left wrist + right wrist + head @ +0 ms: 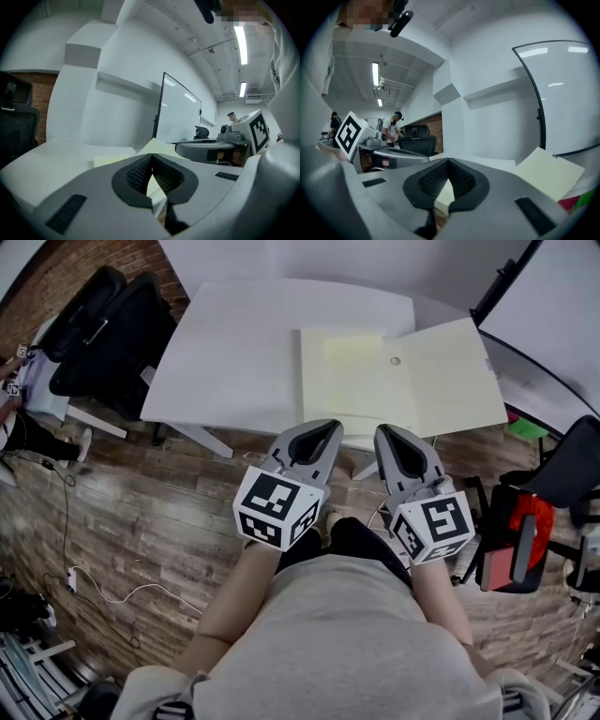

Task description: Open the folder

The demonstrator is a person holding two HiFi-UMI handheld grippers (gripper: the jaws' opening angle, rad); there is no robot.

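Note:
A pale yellow folder point(375, 381) lies open on the white table point(234, 343); its right leaf point(455, 371) reaches past the table's right side. A sheet lies on its left leaf. Both grippers hover side by side just off the table's front edge, pointing at the folder. My left gripper point(323, 427) is shut and holds nothing; in the left gripper view its pads point(140, 171) meet, with the folder point(112, 160) beyond them. My right gripper point(386, 432) is shut and empty too. The right gripper view shows the folder's leaf point(548, 176) to the right of the right gripper point(448, 161).
Black office chairs point(103, 324) stand left of the table. Another chair with something red point(525, 531) on it is at the right. A whiteboard point(180, 112) stands behind the table. A person point(391, 126) stands far off. The floor point(169, 521) is wooden, with a cable point(112, 596).

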